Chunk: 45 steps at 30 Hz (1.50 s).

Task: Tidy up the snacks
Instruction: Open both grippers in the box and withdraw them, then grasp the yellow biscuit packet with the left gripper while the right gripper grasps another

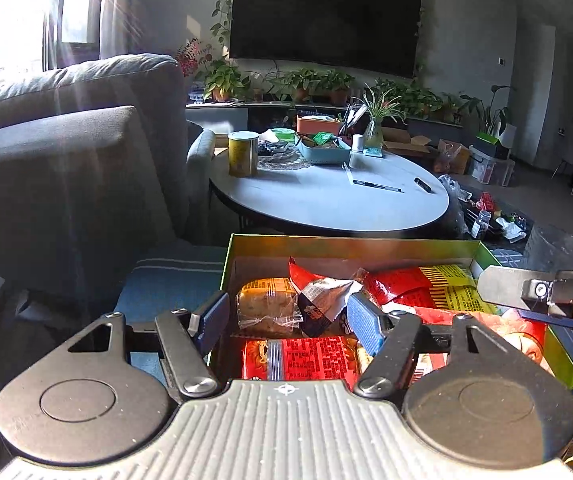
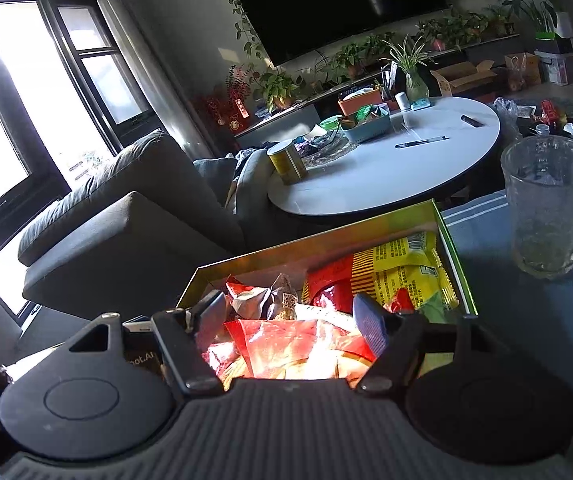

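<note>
A green-and-gold box (image 1: pixel 326 242) (image 2: pixel 452 248) holds several snack packs. In the left wrist view my left gripper (image 1: pixel 288 316) hangs open over the box's left part. A clear-wrapped brown cake (image 1: pixel 268 304) and a dark crumpled packet (image 1: pixel 322 304) lie between its blue pads, which do not press on them. A red pack (image 1: pixel 306 360) lies beneath. Red and yellow packs (image 1: pixel 438 284) (image 2: pixel 406 268) fill the far right of the box. My right gripper (image 2: pixel 290 316) stands open above a shiny red bag (image 2: pixel 286 344); it also shows at the right edge as the right gripper (image 1: pixel 526 304).
A glass mug (image 2: pixel 546 208) stands right of the box on a striped blue cloth (image 2: pixel 482 216). Beyond the box is a round white table (image 1: pixel 326 204) with a yellow tin (image 1: pixel 243 154), a tray and pens. A grey sofa (image 1: pixel 66 140) fills the left.
</note>
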Motion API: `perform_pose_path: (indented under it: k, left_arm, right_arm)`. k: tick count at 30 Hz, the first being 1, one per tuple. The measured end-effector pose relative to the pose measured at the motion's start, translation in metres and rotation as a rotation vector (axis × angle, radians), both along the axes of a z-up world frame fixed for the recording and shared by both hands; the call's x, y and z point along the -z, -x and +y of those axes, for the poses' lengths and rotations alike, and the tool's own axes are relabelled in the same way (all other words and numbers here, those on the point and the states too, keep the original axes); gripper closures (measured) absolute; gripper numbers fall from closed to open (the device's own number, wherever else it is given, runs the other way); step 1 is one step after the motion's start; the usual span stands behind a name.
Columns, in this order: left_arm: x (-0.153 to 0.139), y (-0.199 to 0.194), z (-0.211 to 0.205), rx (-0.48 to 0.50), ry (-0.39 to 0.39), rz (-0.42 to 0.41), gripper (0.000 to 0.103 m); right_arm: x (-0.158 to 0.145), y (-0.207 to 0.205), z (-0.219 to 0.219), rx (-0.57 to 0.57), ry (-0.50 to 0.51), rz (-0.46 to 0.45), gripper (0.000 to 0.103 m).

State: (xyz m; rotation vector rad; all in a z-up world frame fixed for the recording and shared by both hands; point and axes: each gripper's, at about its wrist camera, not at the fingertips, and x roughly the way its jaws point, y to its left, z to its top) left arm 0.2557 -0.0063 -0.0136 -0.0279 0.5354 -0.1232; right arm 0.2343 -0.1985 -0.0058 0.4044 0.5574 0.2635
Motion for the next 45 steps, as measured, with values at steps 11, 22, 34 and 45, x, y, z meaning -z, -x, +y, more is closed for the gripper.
perform_pose_path:
  k: [11,22,34,45]
  left_arm:
    - [-0.018,0.063,-0.015,0.048,-0.017,-0.021,0.04]
    - [0.001,0.116,-0.042,0.128,-0.02,0.047,0.04]
    - [0.024,0.117,-0.121,0.305,-0.035,0.121,0.038]
    - [0.055,0.104,-0.204,0.495,-0.112,0.205,0.034]
  right_arm:
    - [-0.025,0.043,-0.011,-0.026,0.087,-0.036,0.028]
    - [0.003,0.089,-0.053,0.017,0.239,0.073,0.028]
    - [0.037,0.127,-0.082,0.072,0.252,0.188,0.028]
    - [0.068,0.155,-0.081,0.051,0.279,0.271,0.025]
